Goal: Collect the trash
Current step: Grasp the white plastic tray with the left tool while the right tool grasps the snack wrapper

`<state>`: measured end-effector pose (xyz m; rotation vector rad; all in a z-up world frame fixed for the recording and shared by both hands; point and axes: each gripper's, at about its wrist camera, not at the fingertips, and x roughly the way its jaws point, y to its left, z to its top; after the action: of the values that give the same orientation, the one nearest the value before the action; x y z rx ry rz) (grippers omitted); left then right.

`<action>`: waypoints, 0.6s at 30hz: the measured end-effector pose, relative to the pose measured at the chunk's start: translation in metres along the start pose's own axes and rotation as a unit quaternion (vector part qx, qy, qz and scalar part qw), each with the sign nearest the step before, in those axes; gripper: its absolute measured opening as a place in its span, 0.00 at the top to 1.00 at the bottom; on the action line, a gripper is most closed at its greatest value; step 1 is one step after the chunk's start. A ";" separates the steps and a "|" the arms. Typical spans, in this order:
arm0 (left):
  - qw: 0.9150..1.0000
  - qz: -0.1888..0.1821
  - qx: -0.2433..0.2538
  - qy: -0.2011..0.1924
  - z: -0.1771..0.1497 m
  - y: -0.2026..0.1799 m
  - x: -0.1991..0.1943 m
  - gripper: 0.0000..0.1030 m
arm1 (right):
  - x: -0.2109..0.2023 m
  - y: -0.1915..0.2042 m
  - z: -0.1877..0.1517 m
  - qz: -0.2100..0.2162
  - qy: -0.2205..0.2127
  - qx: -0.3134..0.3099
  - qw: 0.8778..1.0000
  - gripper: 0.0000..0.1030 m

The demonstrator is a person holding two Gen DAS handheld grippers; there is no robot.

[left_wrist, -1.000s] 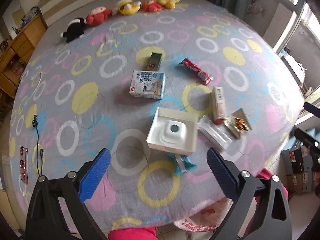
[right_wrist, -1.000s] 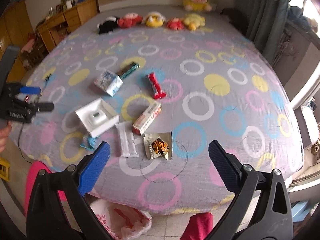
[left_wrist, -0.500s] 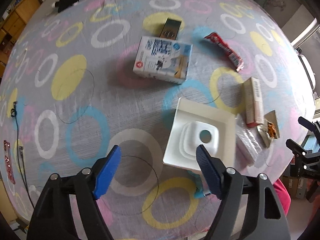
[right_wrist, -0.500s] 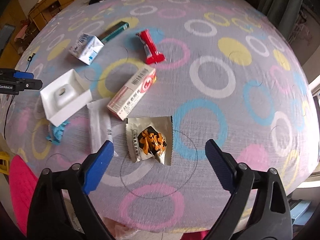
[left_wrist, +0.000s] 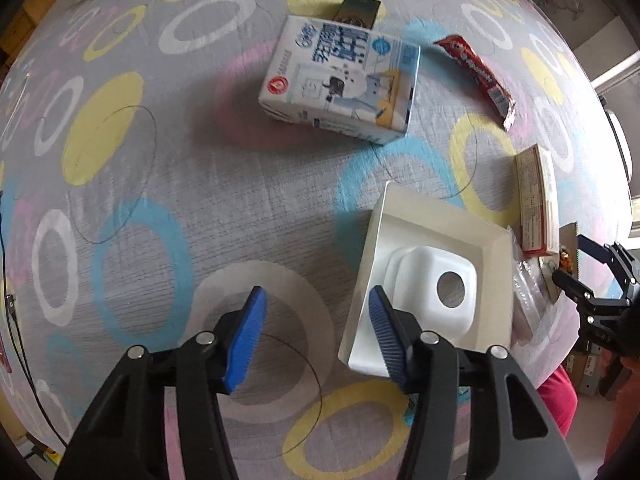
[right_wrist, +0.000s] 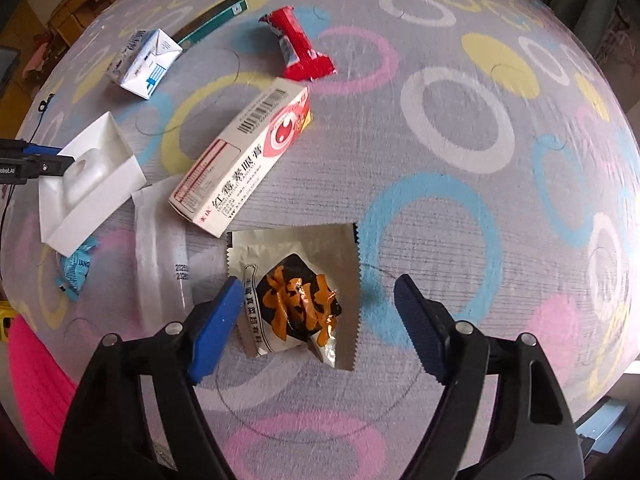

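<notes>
While the torn silver snack wrapper point(right_wrist: 298, 292), crumpled with orange and black print, lies flat on the ringed bedspread point(right_wrist: 460, 184) near the bed's edge, the right tool point(right_wrist: 318, 304) hangs over it with jaws wide, gripping nothing. Beside it lie a clear sleeve point(right_wrist: 160, 248), a medicine box point(right_wrist: 244, 160) and a white tray point(left_wrist: 436, 276). Also wide and holding nothing, the left tool point(left_wrist: 316, 320) has its right pad at the tray's near wall, open bedspread to its left.

On the bed point(right_wrist: 460, 184), the medicine box point(right_wrist: 244, 160) lies between the tray point(right_wrist: 90, 184) at left and the snack wrapper point(right_wrist: 296, 292) in front.
</notes>
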<state>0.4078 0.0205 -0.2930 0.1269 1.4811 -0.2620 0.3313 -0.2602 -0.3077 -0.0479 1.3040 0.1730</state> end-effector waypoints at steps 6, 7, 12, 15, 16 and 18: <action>1.000 -0.011 0.008 0.025 0.002 -0.003 0.019 0.78 | 0.005 0.004 0.002 0.005 -0.003 -0.004 1.000 0.42; 1.000 -0.010 0.008 0.025 0.002 -0.004 0.020 0.78 | 0.005 0.005 0.003 0.004 -0.003 -0.006 1.000 0.45; 0.999 -0.030 0.001 0.024 0.003 0.000 0.021 0.90 | 0.001 0.014 0.002 -0.010 -0.007 -0.021 1.000 0.69; 0.999 -0.034 -0.002 0.026 0.004 0.002 0.024 0.96 | -0.003 0.010 0.002 -0.015 -0.011 -0.013 1.000 0.79; 0.999 -0.034 -0.003 0.026 0.003 0.002 0.025 0.96 | -0.006 0.008 0.001 -0.016 -0.013 -0.006 1.000 0.80; 0.999 -0.031 -0.007 0.023 -0.002 -0.007 0.028 0.97 | -0.008 0.007 -0.001 -0.016 -0.012 -0.002 1.000 0.82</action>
<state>0.4058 0.0114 -0.3200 0.0766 1.5349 -0.2992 0.3276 -0.2544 -0.2993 -0.0709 1.2789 0.1484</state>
